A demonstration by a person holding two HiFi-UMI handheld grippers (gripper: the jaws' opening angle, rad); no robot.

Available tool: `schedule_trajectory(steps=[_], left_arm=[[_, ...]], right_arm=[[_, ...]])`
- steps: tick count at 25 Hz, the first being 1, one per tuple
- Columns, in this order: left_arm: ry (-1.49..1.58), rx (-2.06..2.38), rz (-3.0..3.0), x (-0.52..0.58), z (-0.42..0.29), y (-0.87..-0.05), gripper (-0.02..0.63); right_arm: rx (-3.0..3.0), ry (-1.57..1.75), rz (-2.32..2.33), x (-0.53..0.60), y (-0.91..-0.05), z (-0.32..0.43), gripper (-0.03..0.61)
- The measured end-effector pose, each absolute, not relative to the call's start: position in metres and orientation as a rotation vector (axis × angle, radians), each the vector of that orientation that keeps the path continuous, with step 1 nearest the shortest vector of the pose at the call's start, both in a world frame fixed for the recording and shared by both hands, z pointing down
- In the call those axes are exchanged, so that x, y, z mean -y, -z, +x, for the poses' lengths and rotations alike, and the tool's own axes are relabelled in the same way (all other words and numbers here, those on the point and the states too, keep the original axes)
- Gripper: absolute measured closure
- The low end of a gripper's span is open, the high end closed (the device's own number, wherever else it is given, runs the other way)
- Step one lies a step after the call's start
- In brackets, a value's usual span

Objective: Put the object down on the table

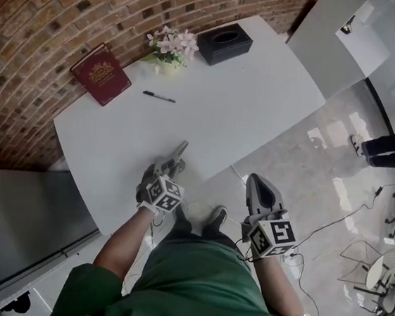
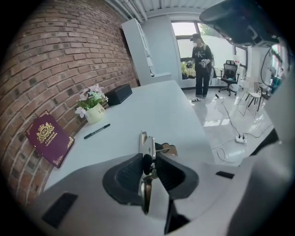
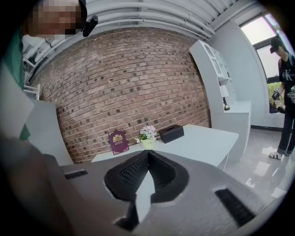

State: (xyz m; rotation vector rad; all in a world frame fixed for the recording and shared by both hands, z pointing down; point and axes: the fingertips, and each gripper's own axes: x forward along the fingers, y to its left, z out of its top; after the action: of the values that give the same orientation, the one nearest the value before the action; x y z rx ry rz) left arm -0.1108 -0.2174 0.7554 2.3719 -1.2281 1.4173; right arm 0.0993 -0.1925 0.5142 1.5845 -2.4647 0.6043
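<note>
Metal tool (image 2: 146, 148), tip forward over table (image 2: 154, 103)

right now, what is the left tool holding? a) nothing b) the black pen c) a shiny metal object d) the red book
C: in the left gripper view the left tool is shut on a slim shiny metal object, while the black pen and red book lie on the table.

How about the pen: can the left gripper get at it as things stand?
Probably yes for reach: only bare table lies between the left gripper and the pen. But it is shut on a metal tool, so grasping must wait.
</note>
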Motion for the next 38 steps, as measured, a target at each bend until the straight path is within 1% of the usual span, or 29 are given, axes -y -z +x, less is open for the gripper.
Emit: schedule_trajectory(steps=[8, 19, 25, 30, 38], left_arm=[[-1.513, 1.243, 2.372, 0.217, -0.106, -0.76, 0.531], [-1.581, 1.297, 2.376, 0.216, -0.102, -0.768, 0.51], [-1.507, 1.311, 2.37, 0.212, -0.099, -0.758, 0.459], [-1.462, 1.33, 2.412, 0.207, -0.092, -0.734, 0.456], [-1.179, 1.429, 2.495, 0.212, -0.072, -0.67, 0.456]], right_arm=[[2.474, -0.615, 1.565, 0.189, -0.518, 0.096, 0.575], [2.483, -0.619, 1.549, 0.183, -0.518, 0.096, 0.575], [2.496, -0.615, 1.549, 0.178, -0.515, 0.098, 0.575], [2.513, -0.608, 1.548, 0.175, -0.512, 0.098, 0.575], [2.562, -0.583, 1.529, 0.176, -0.5, 0.091, 0.575]])
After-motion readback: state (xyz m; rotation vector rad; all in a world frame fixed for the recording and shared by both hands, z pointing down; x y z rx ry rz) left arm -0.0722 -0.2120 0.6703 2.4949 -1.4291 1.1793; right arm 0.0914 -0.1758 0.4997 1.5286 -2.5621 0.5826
